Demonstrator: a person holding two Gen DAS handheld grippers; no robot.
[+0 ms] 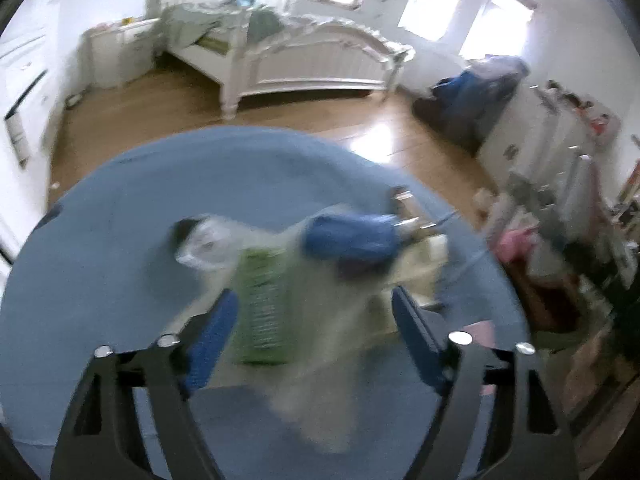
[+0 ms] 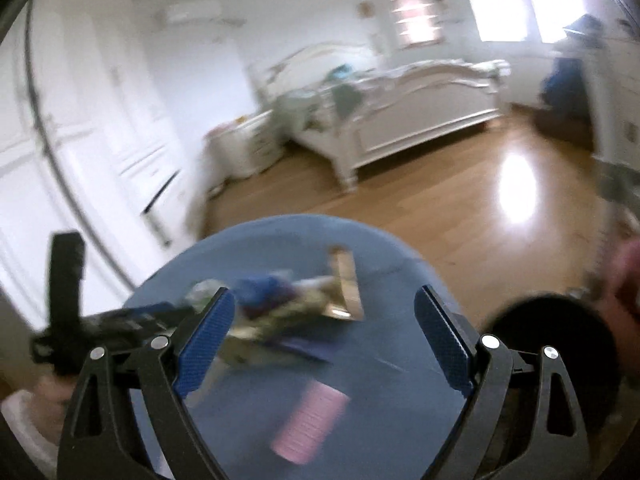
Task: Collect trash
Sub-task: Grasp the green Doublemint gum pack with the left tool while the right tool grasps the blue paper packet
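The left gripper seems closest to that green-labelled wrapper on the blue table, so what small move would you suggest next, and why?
Probably ease the left gripper down and close on the green-labelled wrapper: the jaws stand open with it lying between them on the blue table.

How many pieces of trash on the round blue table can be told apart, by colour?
Blurred frames, so approximate:
Green wrapper: 1
Blue wrapper: 1
Pink wrapper: 1
Clear plastic piece: 1
Gold-brown piece: 1
Total: 5
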